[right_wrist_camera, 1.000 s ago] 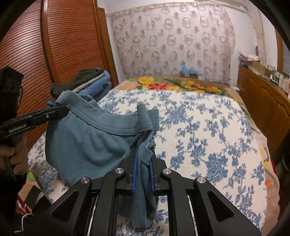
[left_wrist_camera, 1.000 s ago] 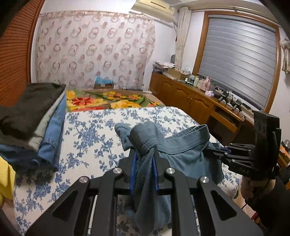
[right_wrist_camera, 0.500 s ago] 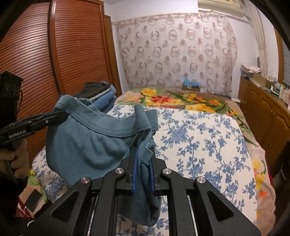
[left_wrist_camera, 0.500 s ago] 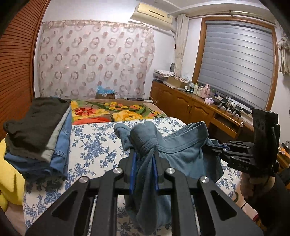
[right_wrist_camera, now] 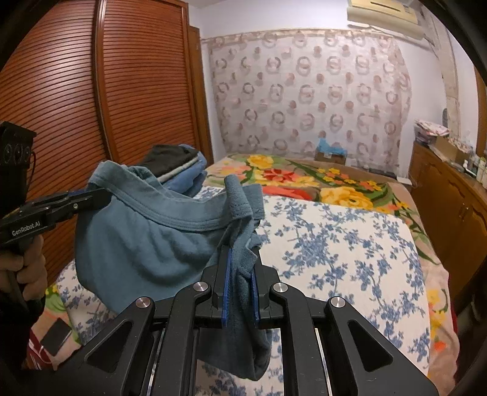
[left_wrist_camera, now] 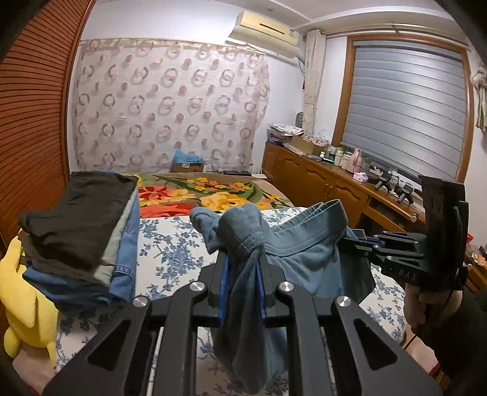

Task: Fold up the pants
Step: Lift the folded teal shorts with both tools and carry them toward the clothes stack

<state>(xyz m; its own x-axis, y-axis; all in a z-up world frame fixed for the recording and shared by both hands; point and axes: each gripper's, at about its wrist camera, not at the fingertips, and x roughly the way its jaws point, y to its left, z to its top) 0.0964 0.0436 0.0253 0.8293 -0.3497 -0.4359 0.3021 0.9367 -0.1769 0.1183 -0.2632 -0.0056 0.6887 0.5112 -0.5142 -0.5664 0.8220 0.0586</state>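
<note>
Louvred wooden wardrobe doors (right_wrist_camera: 100,100) line one wall; a ring-patterned curtain (left_wrist_camera: 170,103) covers the far wall. Wooden cabinets (left_wrist_camera: 316,185) run beneath a shuttered window (left_wrist_camera: 404,112). An air conditioner (left_wrist_camera: 264,29) is mounted high.

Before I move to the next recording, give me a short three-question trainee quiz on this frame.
1. True or false: both grippers are clamped on the blue-grey pants.
2. What lies on top of the folded stack? A) dark garment B) yellow toy C) box
3. The pants hang above the ____ sheet.

Key: 1 true: left gripper and right gripper each pinch the waistband. 2 A. 3 blue-flowered.
</note>
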